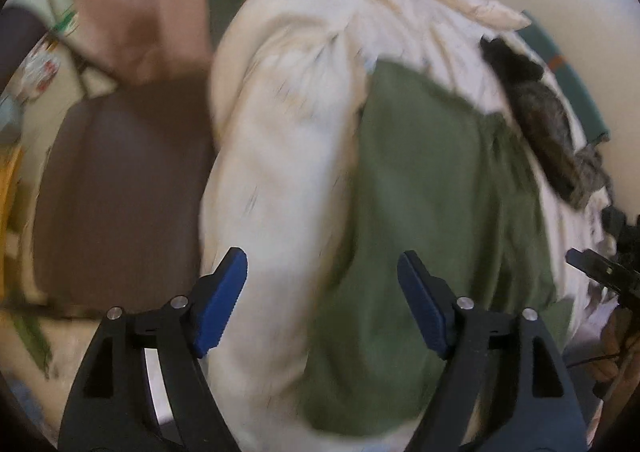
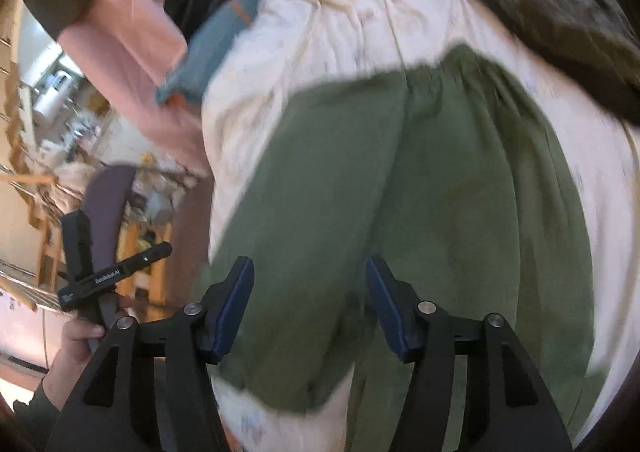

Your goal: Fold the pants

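The green pants (image 2: pixel 400 212) lie spread on the white sheet (image 2: pixel 340 12) across the centre of the right-wrist frame, soft and limp, best pinched at hem or waistband edges, while the left gripper (image 1: pixel 322 304) and right gripper (image 2: pixel 310 308) both gape empty above them.

The left wrist camera looks steeply down along its blue-padded fingers (image 1: pixel 224 304) from close above a white sheet (image 1: pixel 280 156), near the bed's left edge. The right wrist camera looks down from close above the green pants (image 2: pixel 400 188), taking in the left gripper (image 2: pixel 108 276). Both share the sheet, pants and a dark garment (image 1: pixel 540 124).
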A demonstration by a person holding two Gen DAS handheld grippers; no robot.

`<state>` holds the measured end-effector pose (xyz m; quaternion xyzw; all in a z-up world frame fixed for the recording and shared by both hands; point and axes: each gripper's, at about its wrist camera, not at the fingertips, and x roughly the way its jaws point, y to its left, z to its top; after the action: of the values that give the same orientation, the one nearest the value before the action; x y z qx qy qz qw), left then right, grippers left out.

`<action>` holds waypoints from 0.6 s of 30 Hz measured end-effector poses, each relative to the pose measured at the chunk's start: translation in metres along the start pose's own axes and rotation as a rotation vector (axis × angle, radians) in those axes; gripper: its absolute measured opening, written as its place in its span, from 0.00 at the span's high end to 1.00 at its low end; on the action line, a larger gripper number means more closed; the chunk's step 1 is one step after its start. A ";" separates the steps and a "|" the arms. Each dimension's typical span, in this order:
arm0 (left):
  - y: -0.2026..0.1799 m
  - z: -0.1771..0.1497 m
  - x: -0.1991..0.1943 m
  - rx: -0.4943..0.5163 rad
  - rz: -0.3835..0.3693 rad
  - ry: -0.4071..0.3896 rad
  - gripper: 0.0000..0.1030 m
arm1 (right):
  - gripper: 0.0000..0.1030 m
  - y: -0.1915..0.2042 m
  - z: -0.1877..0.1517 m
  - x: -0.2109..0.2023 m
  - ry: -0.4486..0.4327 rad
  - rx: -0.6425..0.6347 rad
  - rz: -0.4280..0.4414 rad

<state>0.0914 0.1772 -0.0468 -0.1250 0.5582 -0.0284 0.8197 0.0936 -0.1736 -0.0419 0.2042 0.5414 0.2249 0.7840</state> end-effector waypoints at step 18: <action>0.001 -0.102 0.032 -0.062 -0.014 0.159 0.27 | 0.41 0.048 -0.137 0.089 0.195 0.259 0.058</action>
<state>0.0088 0.1542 -0.1111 -0.1517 0.6211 -0.0264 0.7684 -0.0135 -0.0734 -0.1272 0.2964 0.6333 0.1942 0.6881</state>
